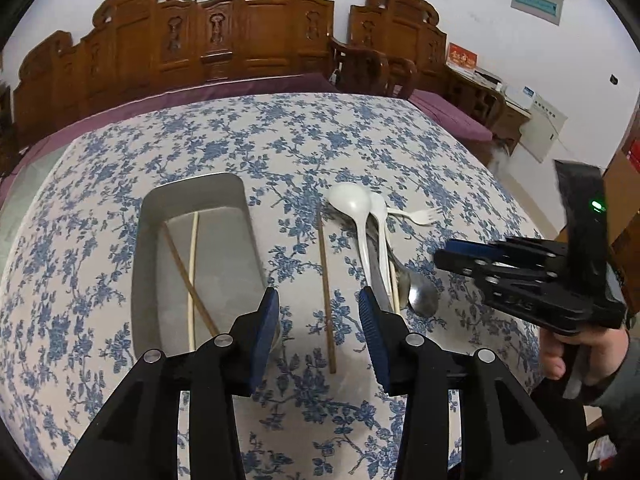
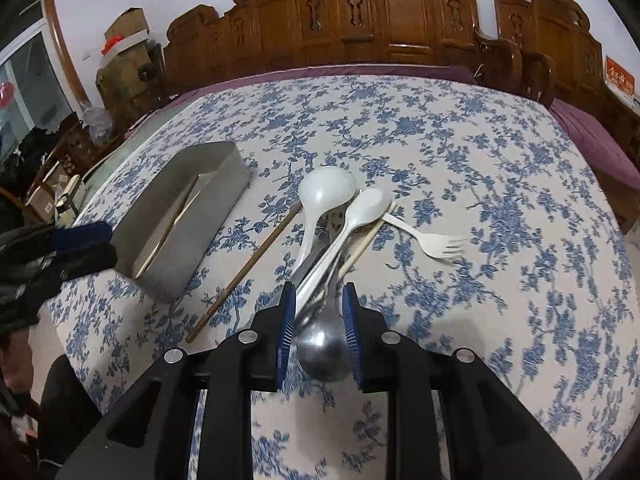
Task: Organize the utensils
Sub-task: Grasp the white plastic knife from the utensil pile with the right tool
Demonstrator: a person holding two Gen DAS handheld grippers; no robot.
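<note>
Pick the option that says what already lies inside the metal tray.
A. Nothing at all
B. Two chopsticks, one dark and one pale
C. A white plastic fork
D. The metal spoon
B: inside the metal tray a dark chopstick and a pale chopstick cross each other, while the white fork and the metal spoon lie out on the tablecloth.
</note>
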